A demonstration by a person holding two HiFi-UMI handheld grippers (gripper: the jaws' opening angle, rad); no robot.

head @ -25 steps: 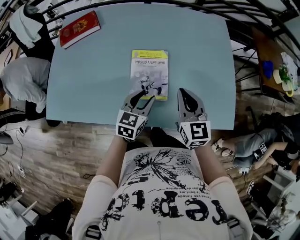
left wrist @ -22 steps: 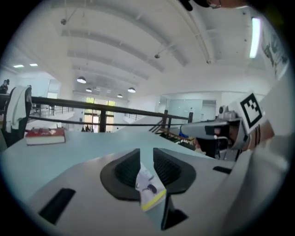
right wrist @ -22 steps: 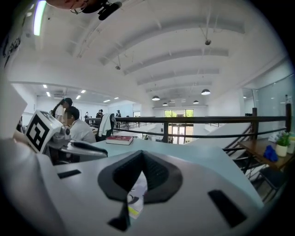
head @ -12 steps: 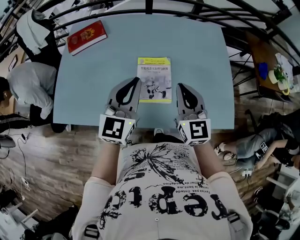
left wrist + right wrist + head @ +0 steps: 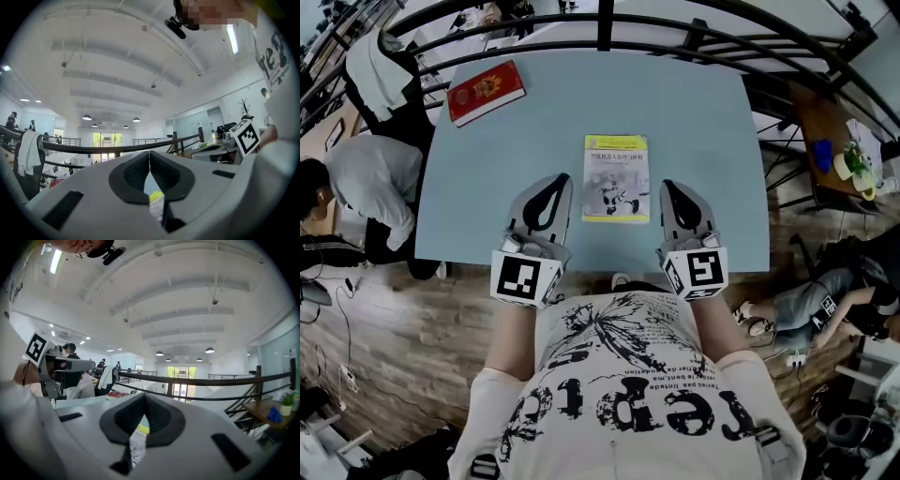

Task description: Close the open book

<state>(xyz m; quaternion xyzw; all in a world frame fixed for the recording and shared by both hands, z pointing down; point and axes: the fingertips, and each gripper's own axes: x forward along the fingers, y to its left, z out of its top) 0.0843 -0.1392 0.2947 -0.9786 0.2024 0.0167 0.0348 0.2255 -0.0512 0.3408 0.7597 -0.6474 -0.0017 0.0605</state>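
Two books lie on a pale blue table (image 5: 703, 122). A yellow-and-white book (image 5: 616, 178) sits near the table's middle, closed with its cover up. A red book (image 5: 487, 92), also closed, is well away from it towards the far left corner. The yellow-and-white book's cover lies fully in sight. The left gripper (image 5: 562, 178) hangs just left of that book and the right gripper (image 5: 667, 185) just right of it, both nearer the person than the book's far end and neither overlapping the cover. Each gripper has its jaws pressed together at the tips with nothing held, and each gripper view catches a sliver of the book's cover through the gap behind the tips. Beyond the book, a dark metal railing (image 5: 600, 19) curves round the table's far side. Wood planks make up the floor (image 5: 403, 319). Left of the book, off the table, a person in a grey top (image 5: 366, 183) sits bent over. Right of the book, another person (image 5: 811, 298) sits low by the floor. Further right, a wooden side table (image 5: 825, 108) carries a small white pot (image 5: 285, 408) holding a green plant, with a blue object (image 5: 273, 414) beside it. The room is a white, open hall with round ceiling lamps (image 5: 209, 350).
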